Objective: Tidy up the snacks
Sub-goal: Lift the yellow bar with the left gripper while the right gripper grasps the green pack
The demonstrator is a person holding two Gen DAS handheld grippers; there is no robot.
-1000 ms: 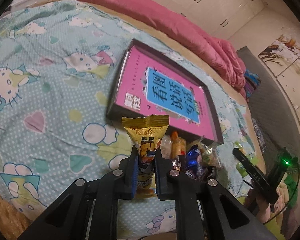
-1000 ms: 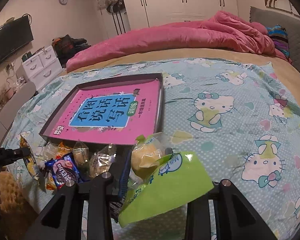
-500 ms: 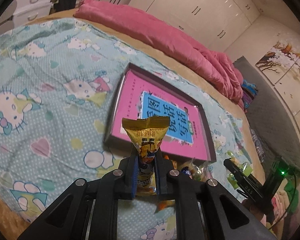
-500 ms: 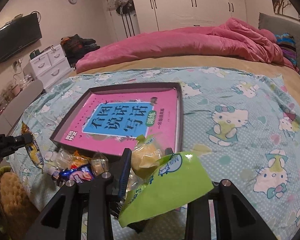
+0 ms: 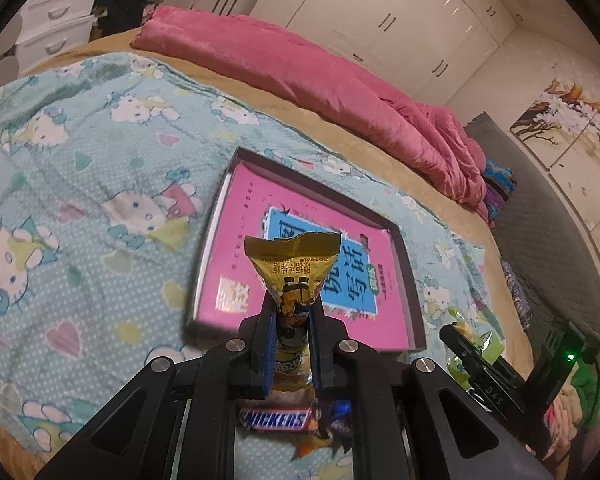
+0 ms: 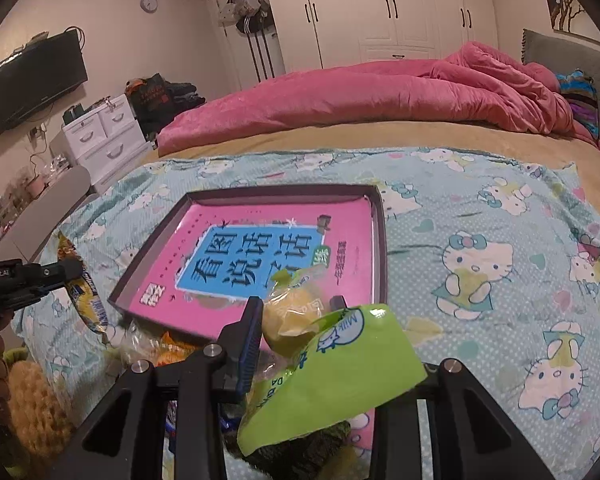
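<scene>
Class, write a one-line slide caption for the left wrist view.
Left hand-held gripper clamps a yellow snack packet above the tray holding a pink book.

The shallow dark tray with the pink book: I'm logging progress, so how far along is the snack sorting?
Done: nothing; the shallow dark tray holds only the pink book. In hand: the left gripper clamps a yellow snack packet, the right gripper a green-wrapped cake. Left: the Snickers bar and loose sweets by the tray.

My two views are dim and warm-lit — fisheye-bent with dark corners, slightly blurred, glare on the pink book (image 5: 236,298).
</scene>
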